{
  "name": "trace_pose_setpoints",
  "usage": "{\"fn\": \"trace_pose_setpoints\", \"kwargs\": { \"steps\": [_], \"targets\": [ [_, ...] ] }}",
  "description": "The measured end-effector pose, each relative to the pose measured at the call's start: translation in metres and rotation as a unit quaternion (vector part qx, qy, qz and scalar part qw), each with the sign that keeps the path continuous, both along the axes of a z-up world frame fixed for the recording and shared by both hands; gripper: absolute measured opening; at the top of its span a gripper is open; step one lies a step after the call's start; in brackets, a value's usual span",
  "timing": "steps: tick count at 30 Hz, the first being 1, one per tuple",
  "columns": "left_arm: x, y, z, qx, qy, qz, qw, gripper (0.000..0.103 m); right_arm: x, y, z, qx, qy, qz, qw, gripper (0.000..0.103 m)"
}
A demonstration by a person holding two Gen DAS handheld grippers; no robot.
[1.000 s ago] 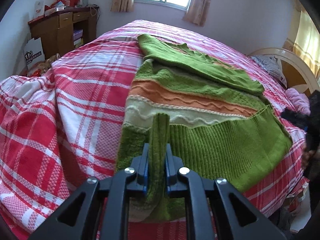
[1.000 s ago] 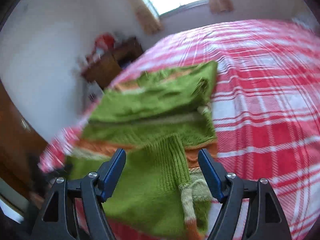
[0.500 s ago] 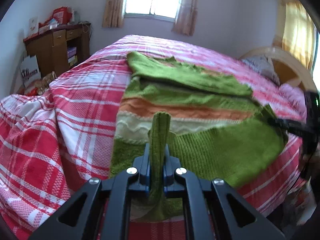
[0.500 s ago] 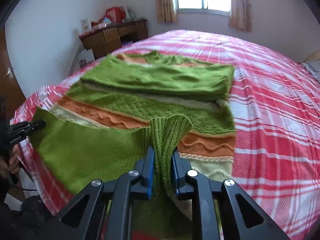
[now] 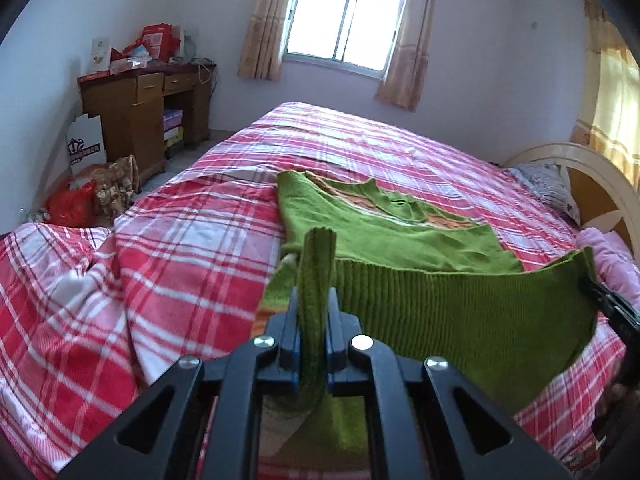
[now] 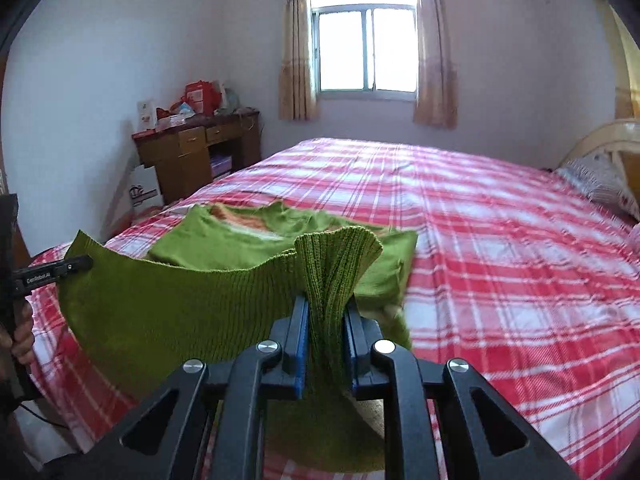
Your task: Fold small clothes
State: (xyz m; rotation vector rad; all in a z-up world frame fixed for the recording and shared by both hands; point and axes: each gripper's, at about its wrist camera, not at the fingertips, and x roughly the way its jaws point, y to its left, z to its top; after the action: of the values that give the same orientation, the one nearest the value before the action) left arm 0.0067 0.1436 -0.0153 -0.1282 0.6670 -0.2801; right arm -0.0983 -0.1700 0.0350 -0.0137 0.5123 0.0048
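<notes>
A green knitted sweater (image 5: 400,236) with orange and cream stripes lies on the red plaid bed (image 5: 192,240), sleeves folded in. My left gripper (image 5: 314,320) is shut on the left corner of its ribbed hem (image 5: 460,312). My right gripper (image 6: 326,328) is shut on the right corner of the hem (image 6: 180,308). Both hold the hem lifted above the bed, stretched between them, while the upper part of the sweater (image 6: 240,240) rests on the bed. The right gripper shows at the right edge of the left wrist view (image 5: 612,308); the left gripper shows at the left of the right wrist view (image 6: 52,272).
A wooden desk (image 5: 136,112) with clutter stands at the far left by the wall, bags (image 5: 80,196) on the floor beside it. A window (image 5: 348,28) is behind the bed. The headboard (image 5: 592,176) and pillows (image 5: 548,192) are at the right.
Both grippers have lifted the hem off the bed and raised it. The right gripper went from open to shut on the hem's right corner. The striped body is now hidden behind the raised hem.
</notes>
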Motion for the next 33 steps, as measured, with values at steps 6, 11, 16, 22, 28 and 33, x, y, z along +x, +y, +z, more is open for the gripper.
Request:
{"fn": "trace_pose_setpoints", "kwargs": {
  "steps": [6, 11, 16, 22, 28, 33],
  "targets": [
    [0.019, -0.005, 0.005, -0.005, 0.0, 0.02, 0.9998, 0.008, 0.012, -0.004, 0.009, -0.007, -0.012, -0.028, 1.0, 0.015],
    [0.041, -0.007, 0.008, -0.01, 0.004, 0.032, 0.9994, 0.008, 0.032, -0.007, 0.011, -0.007, -0.012, -0.04, 0.999, 0.015],
    [0.067, -0.015, 0.01, -0.011, 0.01, 0.037, 0.9992, 0.008, 0.054, -0.008, 0.014, -0.018, -0.012, -0.053, 0.998, 0.015],
    [0.095, -0.024, 0.006, -0.016, 0.022, 0.043, 0.9987, 0.008, 0.085, -0.013, 0.005, -0.021, 0.004, -0.072, 0.997, 0.015],
    [0.118, -0.036, 0.002, -0.007, 0.026, 0.045, 0.9986, 0.008, 0.11, -0.024, -0.007, -0.014, 0.023, -0.081, 0.996, 0.015],
    [0.145, -0.043, 0.007, -0.011, 0.029, 0.047, 0.9984, 0.008, 0.13, -0.036, -0.007, -0.006, 0.026, -0.087, 0.996, 0.015]
  ]
}}
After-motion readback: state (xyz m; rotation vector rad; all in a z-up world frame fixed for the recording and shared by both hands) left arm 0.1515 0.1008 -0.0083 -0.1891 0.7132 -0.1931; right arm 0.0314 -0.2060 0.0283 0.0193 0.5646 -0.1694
